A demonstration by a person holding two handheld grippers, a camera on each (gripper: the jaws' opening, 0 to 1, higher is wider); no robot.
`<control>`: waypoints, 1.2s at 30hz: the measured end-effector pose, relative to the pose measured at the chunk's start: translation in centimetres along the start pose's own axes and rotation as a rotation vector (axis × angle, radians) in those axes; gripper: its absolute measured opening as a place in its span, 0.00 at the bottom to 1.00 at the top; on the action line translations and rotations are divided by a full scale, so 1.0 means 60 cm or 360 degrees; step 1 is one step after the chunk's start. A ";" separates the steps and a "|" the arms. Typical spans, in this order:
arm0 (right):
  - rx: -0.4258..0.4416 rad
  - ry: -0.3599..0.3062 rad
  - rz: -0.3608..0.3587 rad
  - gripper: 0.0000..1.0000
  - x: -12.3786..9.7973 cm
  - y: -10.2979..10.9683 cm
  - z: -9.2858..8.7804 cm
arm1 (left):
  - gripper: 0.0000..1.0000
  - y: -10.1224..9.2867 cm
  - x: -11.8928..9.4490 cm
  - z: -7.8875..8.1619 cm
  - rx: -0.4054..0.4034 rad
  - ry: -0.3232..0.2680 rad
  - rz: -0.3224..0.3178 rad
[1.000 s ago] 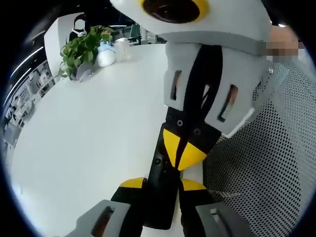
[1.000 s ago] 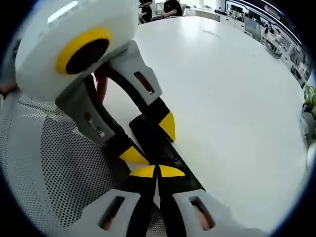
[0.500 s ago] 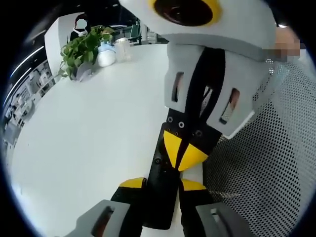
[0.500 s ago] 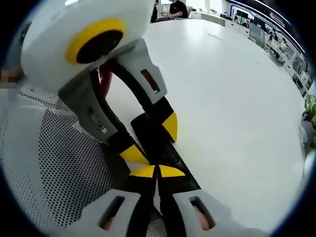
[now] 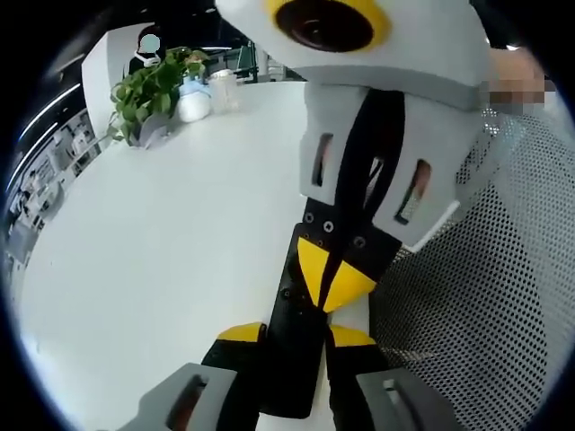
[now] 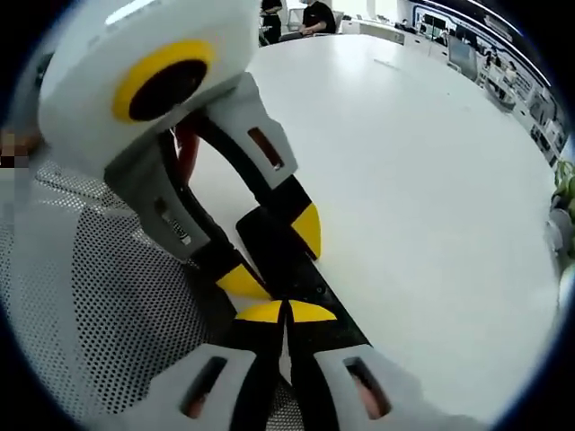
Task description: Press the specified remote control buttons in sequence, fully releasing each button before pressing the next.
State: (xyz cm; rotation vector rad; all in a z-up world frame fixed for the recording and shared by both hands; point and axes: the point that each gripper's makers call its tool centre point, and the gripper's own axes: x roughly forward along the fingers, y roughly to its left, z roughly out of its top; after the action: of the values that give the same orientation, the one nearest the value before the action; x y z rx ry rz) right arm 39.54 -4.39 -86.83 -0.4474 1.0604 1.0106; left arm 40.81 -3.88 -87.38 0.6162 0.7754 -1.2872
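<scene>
While nothing is seen shifted since before, the black remote [image 5: 292, 346] is pinched by the left gripper [image 5: 295, 335]; the right gripper [image 6: 286, 312] is pressed closed on it.

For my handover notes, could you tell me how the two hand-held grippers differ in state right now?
The left hand-held gripper has its jaws spread around the black remote; the right hand-held gripper has its jaws shut, tips together, pointing down onto the remote. Both have yellow tips and grey bodies.

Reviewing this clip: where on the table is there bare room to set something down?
Bare white table runs from the remote to the potted plant. It is crowded where the left gripper holds the remote, right gripper tips on it, beside the perforated surface.
</scene>
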 end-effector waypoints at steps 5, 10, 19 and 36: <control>-0.0033 0.0016 -0.0018 0.00 0.000 0.002 0.000 | 0.26 0.000 0.000 0.000 0.0004 -0.0001 -0.0001; -0.0037 0.0019 -0.0017 0.00 0.001 0.000 -0.001 | 0.26 0.000 0.000 -0.001 0.0008 0.0007 -0.0009; -0.0037 0.0026 -0.0012 0.00 0.000 0.001 -0.002 | 0.26 0.001 -0.006 -0.010 0.0028 0.0060 -0.0017; -0.0030 0.0068 -0.0027 0.00 -0.001 -0.001 -0.003 | 0.26 0.002 -0.007 -0.009 0.0000 0.0090 -0.0006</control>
State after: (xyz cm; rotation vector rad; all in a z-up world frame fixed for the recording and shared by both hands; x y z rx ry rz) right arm 39.49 -4.57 -86.90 -0.4949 1.0842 1.0003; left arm 40.78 -3.19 -87.40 0.6539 0.8235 -1.2780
